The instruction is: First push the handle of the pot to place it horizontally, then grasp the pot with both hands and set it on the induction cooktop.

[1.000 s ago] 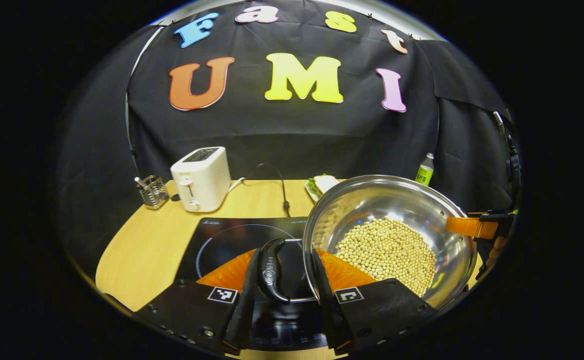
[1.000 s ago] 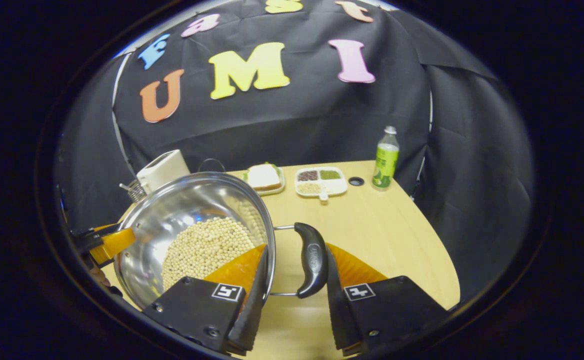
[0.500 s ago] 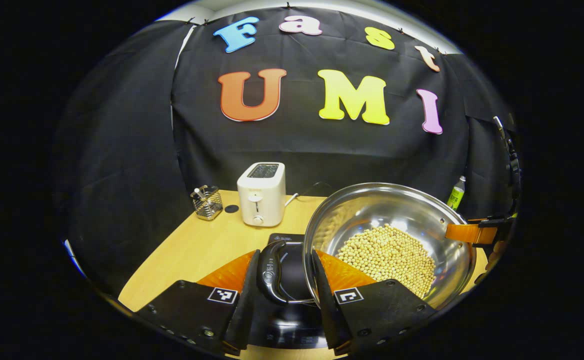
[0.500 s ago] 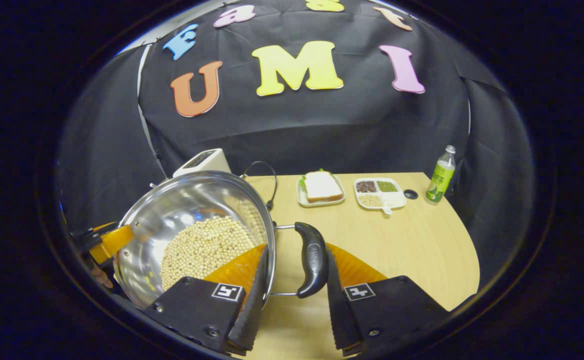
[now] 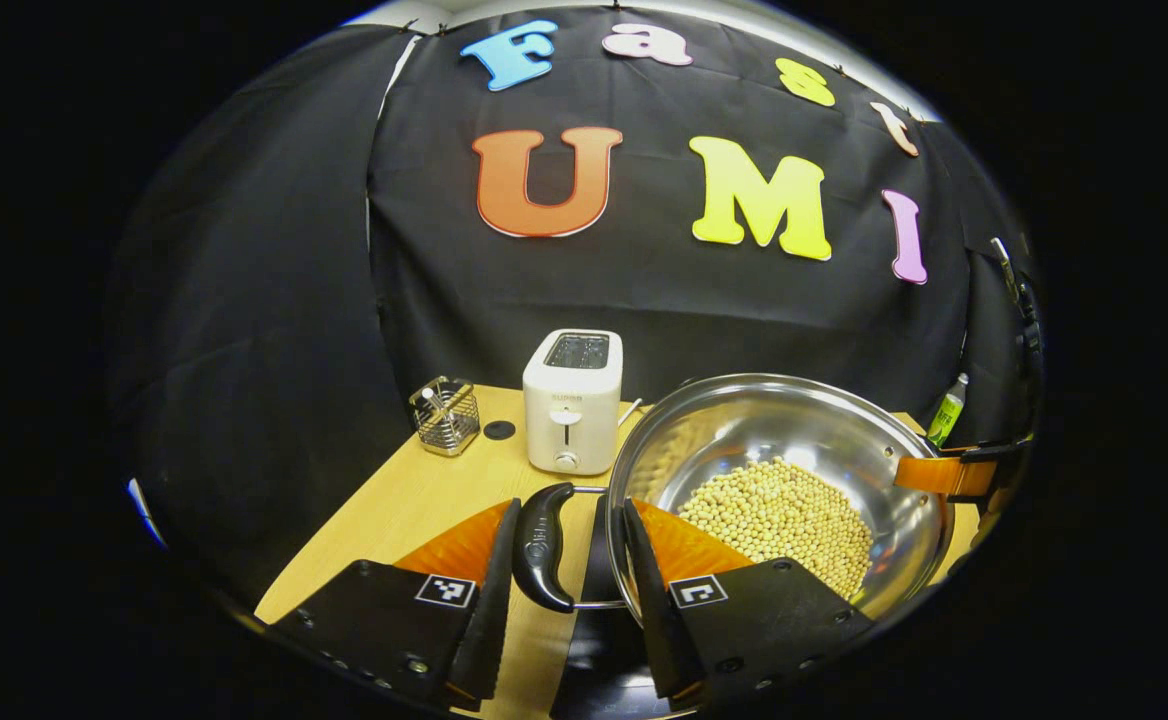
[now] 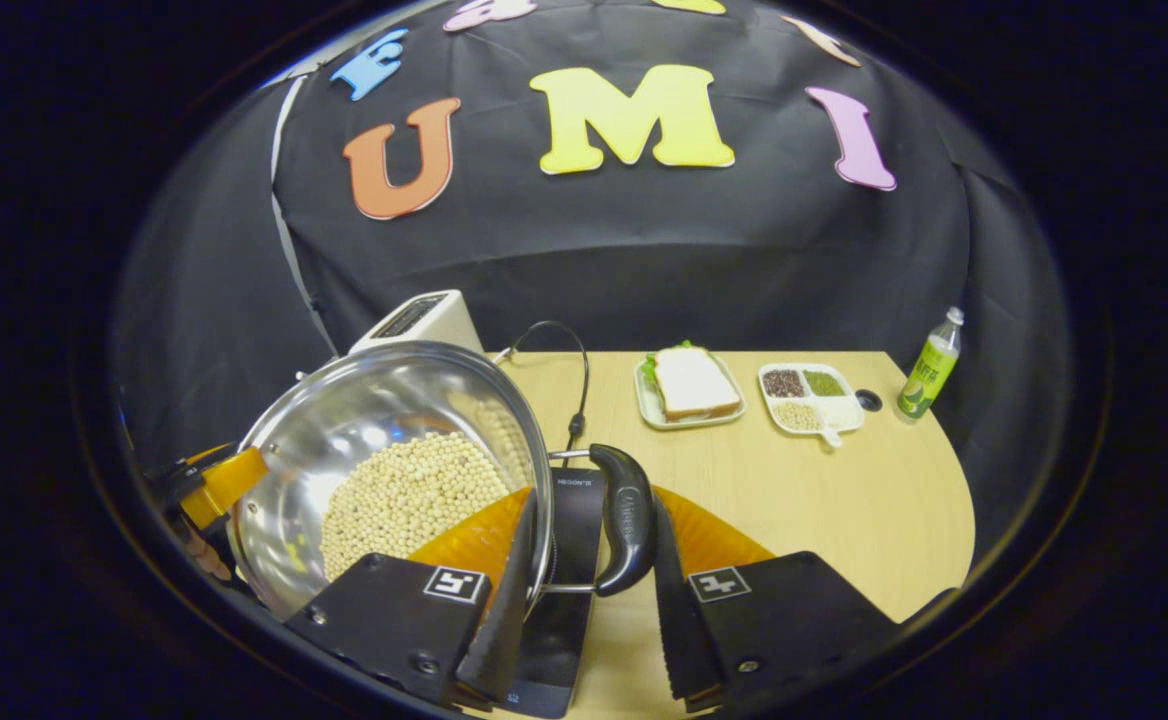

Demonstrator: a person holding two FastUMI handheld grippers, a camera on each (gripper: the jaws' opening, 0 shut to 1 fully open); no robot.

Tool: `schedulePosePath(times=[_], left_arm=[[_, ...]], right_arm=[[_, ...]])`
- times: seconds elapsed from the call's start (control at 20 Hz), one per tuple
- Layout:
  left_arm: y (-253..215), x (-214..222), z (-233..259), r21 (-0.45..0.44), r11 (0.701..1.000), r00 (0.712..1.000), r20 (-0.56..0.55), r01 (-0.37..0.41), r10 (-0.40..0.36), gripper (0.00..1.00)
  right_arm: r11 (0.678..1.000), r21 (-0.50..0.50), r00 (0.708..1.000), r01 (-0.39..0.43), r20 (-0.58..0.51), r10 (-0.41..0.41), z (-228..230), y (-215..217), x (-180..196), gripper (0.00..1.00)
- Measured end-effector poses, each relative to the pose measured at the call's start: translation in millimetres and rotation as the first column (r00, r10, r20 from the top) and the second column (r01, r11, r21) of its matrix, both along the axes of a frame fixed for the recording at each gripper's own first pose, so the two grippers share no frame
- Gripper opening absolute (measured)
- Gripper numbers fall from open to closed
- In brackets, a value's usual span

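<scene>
Pot with two handles, two hand-held grippers gripping.

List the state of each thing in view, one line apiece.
Pot: held up by both handles, holding beans.
Left gripper: shut on the pot's left handle.
Right gripper: shut on the right handle.
Cooktop: under the pot.
Toaster: upright, slots empty.
Bottle: upright, capped.

Black cloth hangs in folds behind and around my booth, closing it on every side I see. Before me lies a pale wooden tabletop with a rounded edge.
</scene>
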State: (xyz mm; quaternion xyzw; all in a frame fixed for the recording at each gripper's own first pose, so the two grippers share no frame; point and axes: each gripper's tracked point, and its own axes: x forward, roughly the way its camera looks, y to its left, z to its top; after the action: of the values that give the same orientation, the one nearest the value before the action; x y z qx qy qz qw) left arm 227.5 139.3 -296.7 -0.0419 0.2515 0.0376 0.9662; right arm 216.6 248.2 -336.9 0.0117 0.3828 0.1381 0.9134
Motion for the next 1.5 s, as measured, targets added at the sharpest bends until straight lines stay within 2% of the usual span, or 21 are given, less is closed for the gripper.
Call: schedulePosePath(times=[0.15, 0.45, 0.8, 0.9, 0.95, 1.0, 1.1, 1.15, 1.2, 1.25, 1.35, 1.45, 1.5], left_arm=[[1.2, 10.8, -21.0, 0.004, 1.0, 1.0, -0.015, 0.012, -0.012, 0.56], [1.7, 17.0, -50.6, 0.003, 1.0, 0.999, -0.038, 0.017, -0.017, 0.56], [0.6, 9.6, -71.1, -0.033, 0.999, 0.998, -0.06, 0.007, -0.009, 0.56], [-3.7, 6.4, -70.1, -0.042, 0.998, 0.998, -0.044, 0.04, -0.042, 0.55], [-4.9, 6.5, -72.4, -0.039, 0.998, 0.998, -0.035, 0.053, -0.054, 0.46], [-3.0, 8.2, -71.2, -0.045, 0.997, 0.998, -0.015, 0.057, -0.058, 0.55], [0.6, 7.4, -77.3, -0.074, 0.996, 0.999, -0.006, 0.051, -0.052, 0.6], [2.3, 7.1, -80.2, -0.095, 0.995, 0.999, -0.004, 0.042, -0.043, 0.63], [4.6, 7.9, -80.4, -0.113, 0.993, 1.0, -0.001, 0.026, -0.027, 0.65], [6.4, 7.2, -80.3, -0.132, 0.991, 1.0, 0.002, 0.017, -0.017, 0.74], [8.9, 4.7, -81.9, -0.173, 0.985, 1.0, -0.002, -0.002, 0.002, 0.87], [10.5, 1.1, -80.5, -0.195, 0.981, 1.0, 0.003, -0.013, 0.014, 0.94], [11.6, -0.8, -78.5, -0.192, 0.981, 1.0, 0.011, -0.016, 0.018, 0.95]], right_arm=[[1.0, -0.009, 0.999, 0.012, -0.032, -0.013, -25.4, 3.1, 13.5, 0.6], [1.0, -0.012, 0.998, 0.02, -0.056, -0.021, -59.2, 5.2, 12.6, 0.59], [0.999, -0.013, 0.998, 0.03, -0.063, -0.031, -77.2, 0.5, 0.3, 0.59], [0.999, -0.019, 0.999, 0.029, -0.046, -0.03, -77.2, -2.8, 0.4, 0.59], [0.999, -0.005, 0.999, 0.033, -0.035, -0.033, -77.4, -2.2, -0.3, 0.59], [0.999, 0.01, 0.999, 0.034, -0.016, -0.034, -77.1, -1.8, 1.2, 0.62], [1.0, 0.015, 0.999, 0.025, 0.022, -0.025, -76.4, -3.4, 2.3, 0.69], [1.0, 0.013, 0.999, 0.018, 0.043, -0.018, -75.5, -3.6, 2.0, 0.68], [1.0, 0.014, 0.998, 0.011, 0.061, -0.012, -74.0, -3.2, 0.9, 0.75], [1.0, 0.009, 0.997, 0.014, 0.075, -0.015, -74.2, -5.4, -0.5, 0.71], [0.999, 0.024, 0.996, 0.021, 0.084, -0.023, -74.1, -6.9, -5.5, 0.82], [0.997, 0.071, 0.997, 0.007, 0.071, -0.012, -72.6, -2.8, -14.0, 0.85], [0.996, 0.084, 0.997, 0.002, 0.074, -0.008, -70.6, -2.5, -16.9, 0.85]])
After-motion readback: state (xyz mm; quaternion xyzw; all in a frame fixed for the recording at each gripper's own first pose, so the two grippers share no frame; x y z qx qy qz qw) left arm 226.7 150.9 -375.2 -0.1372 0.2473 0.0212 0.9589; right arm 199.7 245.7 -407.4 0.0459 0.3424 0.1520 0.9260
